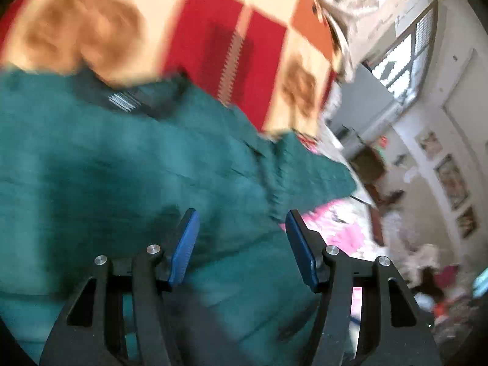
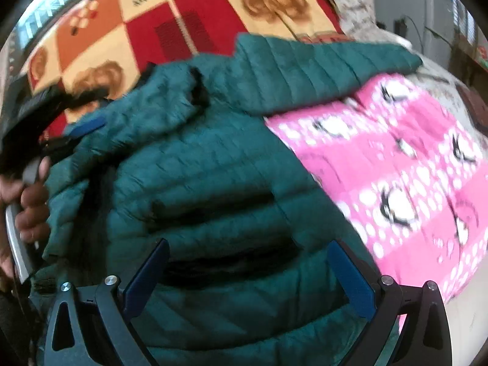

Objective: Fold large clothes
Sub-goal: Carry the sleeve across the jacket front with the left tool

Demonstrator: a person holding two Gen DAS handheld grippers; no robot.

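A dark green quilted puffer jacket lies spread on a bed, one sleeve stretched to the right; it also fills the left wrist view. My right gripper is open, jaws wide apart just above the jacket's lower body, holding nothing. My left gripper is open over the jacket, empty. In the right wrist view the left gripper and the hand holding it show at the jacket's left edge. Both views are motion-blurred.
A red, orange and cream patterned blanket covers the bed beyond the jacket and shows in the left wrist view. A pink spotted cloth lies to the right. A window and cluttered room lie at right.
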